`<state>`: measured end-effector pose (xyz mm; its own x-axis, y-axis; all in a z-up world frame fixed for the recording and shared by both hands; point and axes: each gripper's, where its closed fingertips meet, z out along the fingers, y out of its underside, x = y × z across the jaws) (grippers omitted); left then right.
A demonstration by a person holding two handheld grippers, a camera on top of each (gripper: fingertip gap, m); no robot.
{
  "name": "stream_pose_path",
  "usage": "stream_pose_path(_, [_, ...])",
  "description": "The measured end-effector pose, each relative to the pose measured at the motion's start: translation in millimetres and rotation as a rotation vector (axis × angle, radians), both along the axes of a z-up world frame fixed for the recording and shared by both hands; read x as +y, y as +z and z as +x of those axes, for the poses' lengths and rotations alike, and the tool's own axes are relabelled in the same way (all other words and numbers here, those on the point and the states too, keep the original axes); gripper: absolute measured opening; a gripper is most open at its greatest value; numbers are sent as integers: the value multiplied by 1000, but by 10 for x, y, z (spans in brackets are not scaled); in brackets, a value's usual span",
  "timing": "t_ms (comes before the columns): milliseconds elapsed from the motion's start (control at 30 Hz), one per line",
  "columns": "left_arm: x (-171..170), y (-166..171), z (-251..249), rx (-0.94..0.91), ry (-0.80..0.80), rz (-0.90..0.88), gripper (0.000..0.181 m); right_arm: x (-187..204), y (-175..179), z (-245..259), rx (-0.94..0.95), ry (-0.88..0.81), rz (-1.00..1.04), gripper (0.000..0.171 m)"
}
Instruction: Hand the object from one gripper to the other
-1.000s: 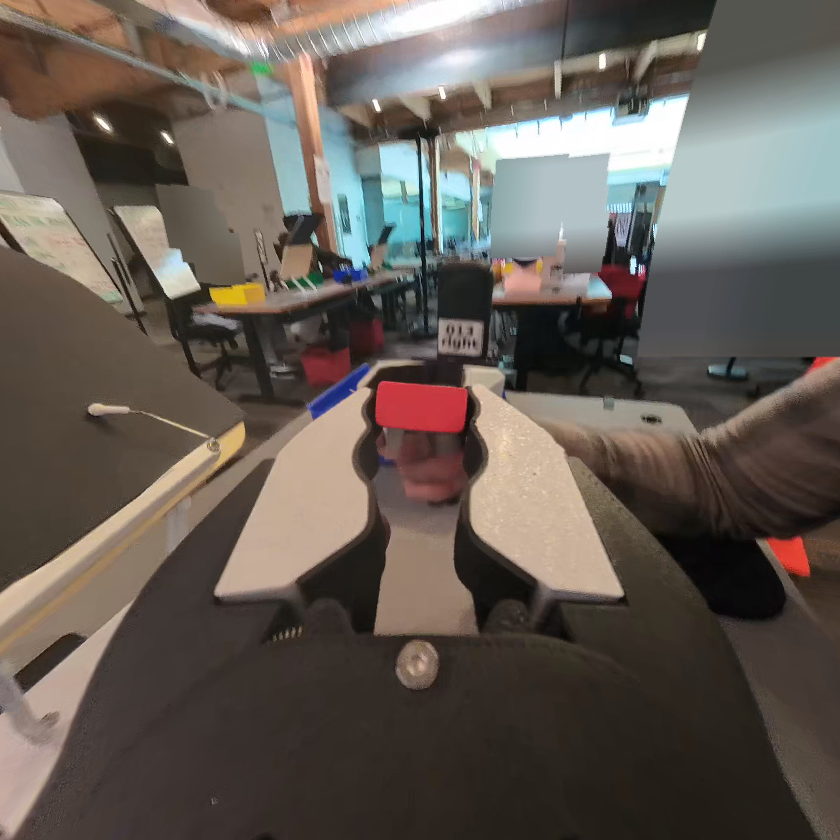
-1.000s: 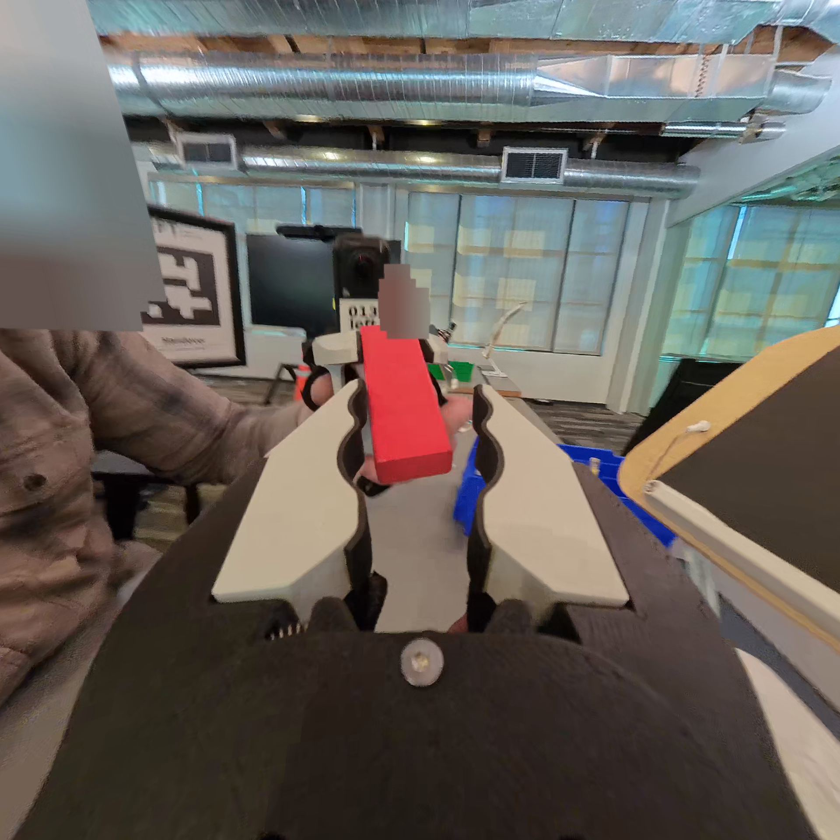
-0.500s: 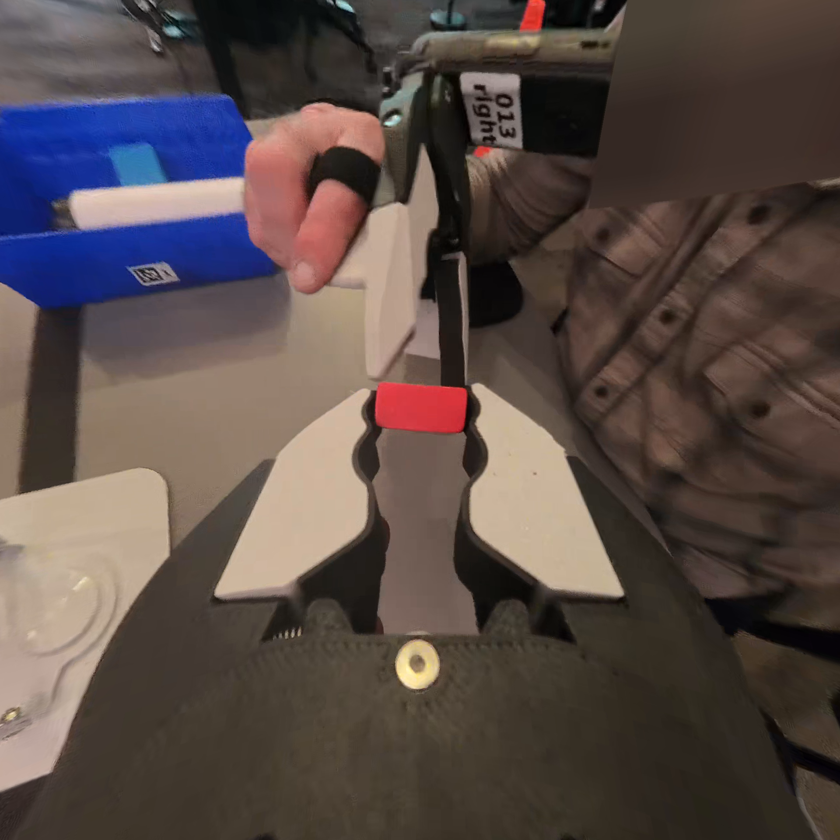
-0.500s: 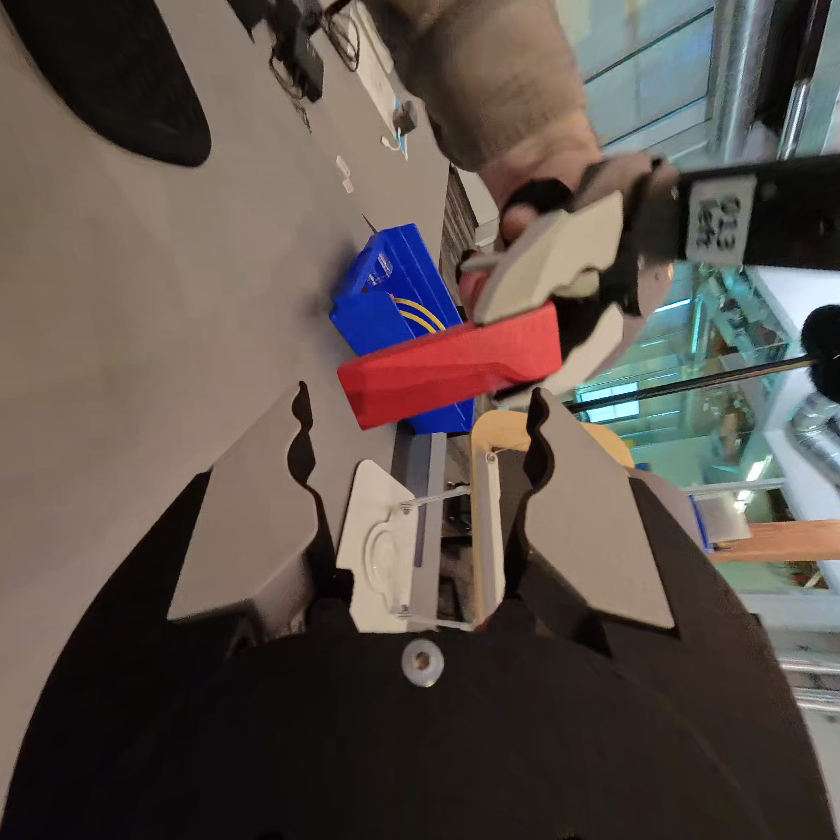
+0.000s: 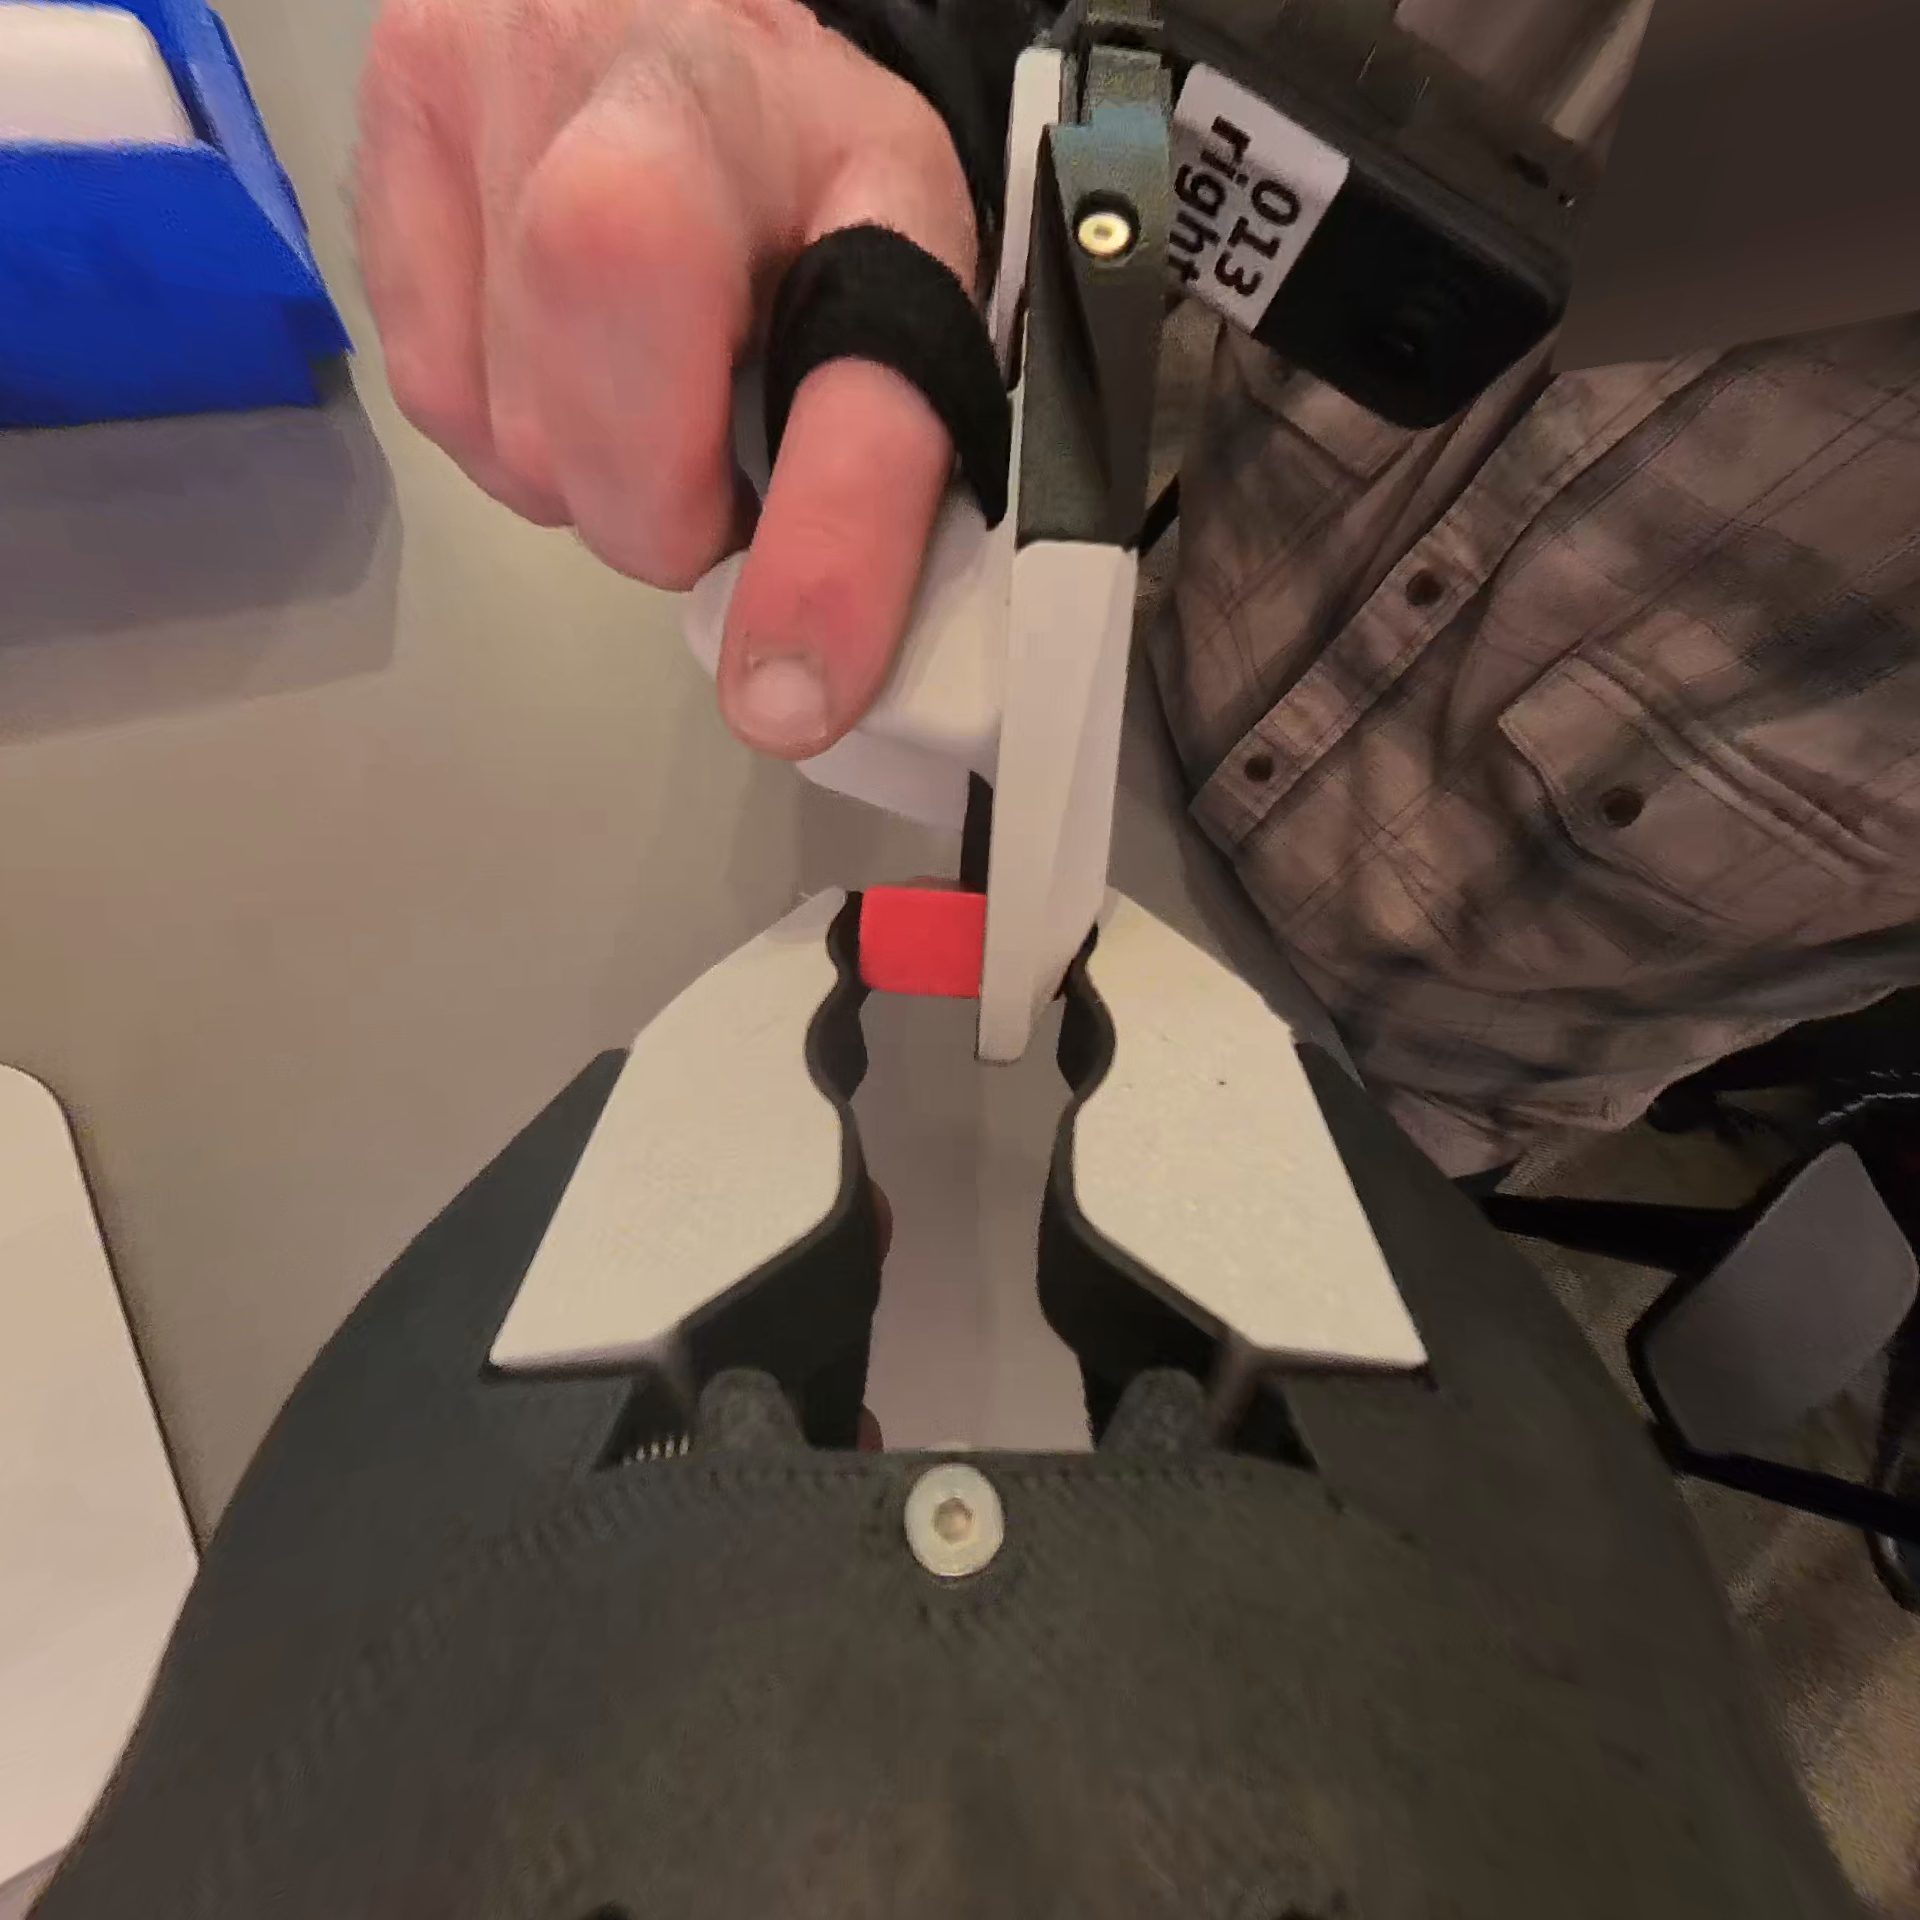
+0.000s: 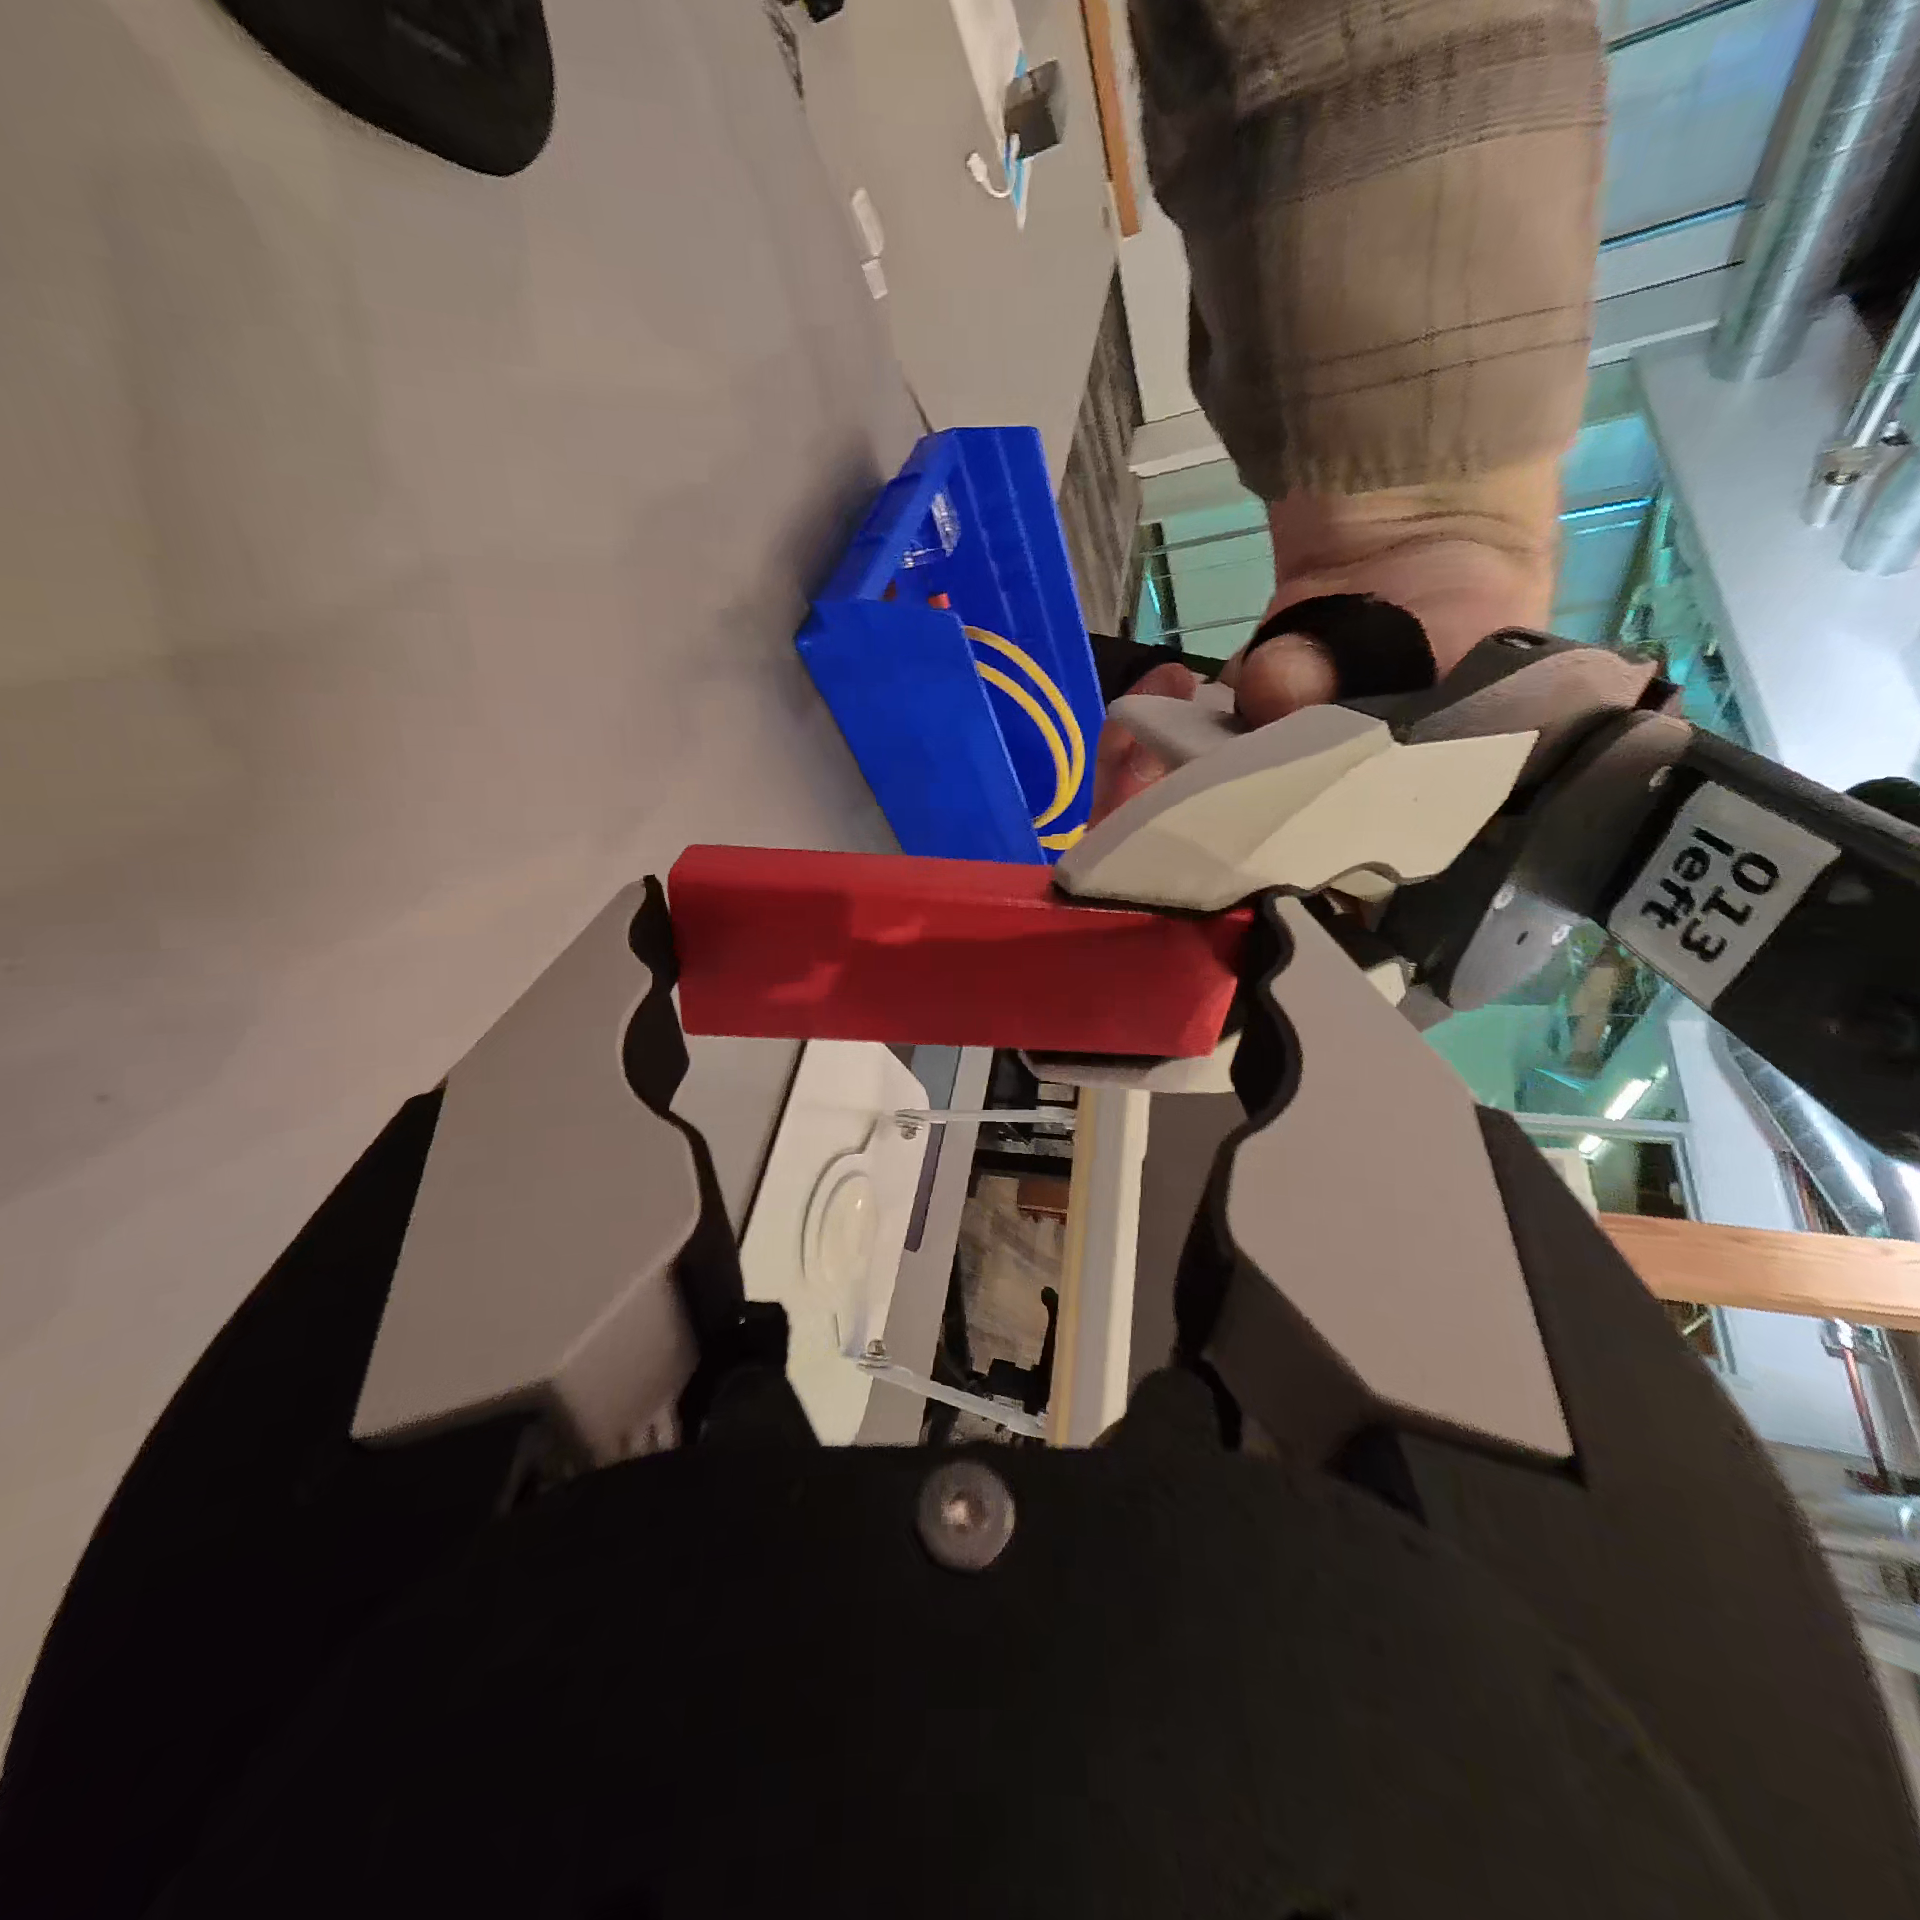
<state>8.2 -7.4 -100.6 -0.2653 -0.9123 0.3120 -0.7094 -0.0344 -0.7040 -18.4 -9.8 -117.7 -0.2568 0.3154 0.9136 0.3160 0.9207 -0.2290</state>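
Observation:
A red rectangular block (image 6: pixel 935 956) is held in the air. My left gripper (image 5: pixel 961 935) is shut on one end of it; only the block's end face (image 5: pixel 920 940) shows there. In the right wrist view the left gripper (image 6: pixel 1195 956) clamps the block's right end from above and below. My right gripper (image 6: pixel 956 935) is open wide, and the block lies lengthwise between its fingertips (image 6: pixel 649 935), which flank its two ends. I cannot tell whether they press on it. One right finger (image 5: pixel 1049 810) shows edge-on in front of the block, held by a hand (image 5: pixel 623 312).
A blue bin (image 6: pixel 935 644) with yellow cable stands on the grey table (image 6: pixel 416 520); it also shows in the left wrist view (image 5: pixel 135 260). A white tray (image 5: pixel 62 1351) lies at the left. The person's plaid shirt (image 5: pixel 1558 727) is close on the right.
Both grippers swung down from the room toward the table. The right gripper rolled sideways, opened wider and closed in until the block sits between its fingertips. The left stays shut on the block.

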Motion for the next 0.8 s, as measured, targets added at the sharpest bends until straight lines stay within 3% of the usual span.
stream_pose_path(400, [40,102,10,-59,35,-11,35,38,164,-34,106,7,-65,106])
stream_pose_path(500, [108,146,27,-77,92,50,56,97,335,-15,196,-4,-57,106])
stream_pose_path(667, [292,387,27,-318,306,71,69,232,726,50,421,-43,1,106])
stream_pose_path(800, [335,536,23,-573,448,51,68,232,937,62,596,-53,36,106])
